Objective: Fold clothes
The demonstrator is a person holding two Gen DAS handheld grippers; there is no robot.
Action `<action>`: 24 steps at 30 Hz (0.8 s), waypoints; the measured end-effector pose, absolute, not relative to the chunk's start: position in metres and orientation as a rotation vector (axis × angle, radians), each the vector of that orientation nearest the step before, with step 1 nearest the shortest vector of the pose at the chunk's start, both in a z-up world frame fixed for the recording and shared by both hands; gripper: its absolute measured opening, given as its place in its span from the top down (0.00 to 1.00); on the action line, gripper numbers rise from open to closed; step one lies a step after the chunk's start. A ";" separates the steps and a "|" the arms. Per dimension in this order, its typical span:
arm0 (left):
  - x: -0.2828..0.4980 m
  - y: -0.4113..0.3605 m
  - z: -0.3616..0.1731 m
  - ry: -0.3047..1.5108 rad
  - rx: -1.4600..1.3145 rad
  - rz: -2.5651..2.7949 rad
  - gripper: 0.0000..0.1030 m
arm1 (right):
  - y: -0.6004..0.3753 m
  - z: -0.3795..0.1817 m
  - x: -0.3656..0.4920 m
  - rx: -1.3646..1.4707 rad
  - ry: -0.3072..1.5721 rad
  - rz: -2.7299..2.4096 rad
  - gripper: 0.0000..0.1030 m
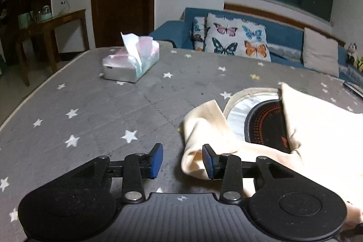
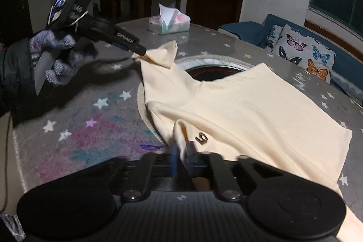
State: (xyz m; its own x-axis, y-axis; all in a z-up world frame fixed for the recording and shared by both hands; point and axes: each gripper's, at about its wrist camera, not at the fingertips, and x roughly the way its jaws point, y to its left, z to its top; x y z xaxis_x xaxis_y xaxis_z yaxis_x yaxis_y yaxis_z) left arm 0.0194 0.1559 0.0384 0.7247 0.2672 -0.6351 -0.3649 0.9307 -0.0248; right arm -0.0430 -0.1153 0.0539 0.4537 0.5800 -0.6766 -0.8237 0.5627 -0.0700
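A cream garment (image 2: 238, 106) lies on the grey star-patterned table cover (image 1: 90, 106), partly over a round mat. In the left wrist view my left gripper (image 1: 182, 160) is open, its blue pads (image 1: 156, 160) apart; a cream sleeve (image 1: 204, 128) lies by its right pad. In the right wrist view the left gripper (image 2: 141, 52) touches the sleeve tip (image 2: 163, 56). My right gripper (image 2: 182, 155) is shut on a fold of the garment near a small dark logo (image 2: 202, 139).
A tissue box (image 1: 131, 60) stands on the far side of the table. A round mat with a dark centre (image 1: 261, 119) lies under the garment. A blue sofa with butterfly cushions (image 1: 236, 37) is behind the table; a wooden side table (image 1: 52, 33) is at left.
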 end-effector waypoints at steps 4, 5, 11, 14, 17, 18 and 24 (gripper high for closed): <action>0.034 0.160 0.028 0.711 -0.150 0.352 0.91 | -0.122 0.057 -0.055 -0.435 0.628 0.926 0.98; 0.034 0.160 0.027 0.710 -0.147 0.356 0.92 | -0.124 0.058 -0.059 -0.440 0.621 0.938 0.98; 0.006 0.160 0.037 0.661 -0.186 0.413 0.94 | -0.136 0.067 -0.083 -0.463 0.603 0.992 0.98; -0.022 0.162 0.043 0.635 -0.231 0.438 0.94 | -0.138 0.066 -0.097 -0.482 0.605 1.036 0.98; -0.050 0.169 0.041 0.653 -0.301 0.481 0.92 | -0.141 0.060 -0.111 -0.502 0.618 1.074 0.98; -0.058 0.172 0.039 0.659 -0.317 0.504 0.90 | -0.142 0.058 -0.115 -0.507 0.624 1.083 0.98; -0.095 0.192 0.032 0.684 -0.371 0.656 0.90 | -0.155 0.059 -0.133 -0.494 0.646 1.118 0.92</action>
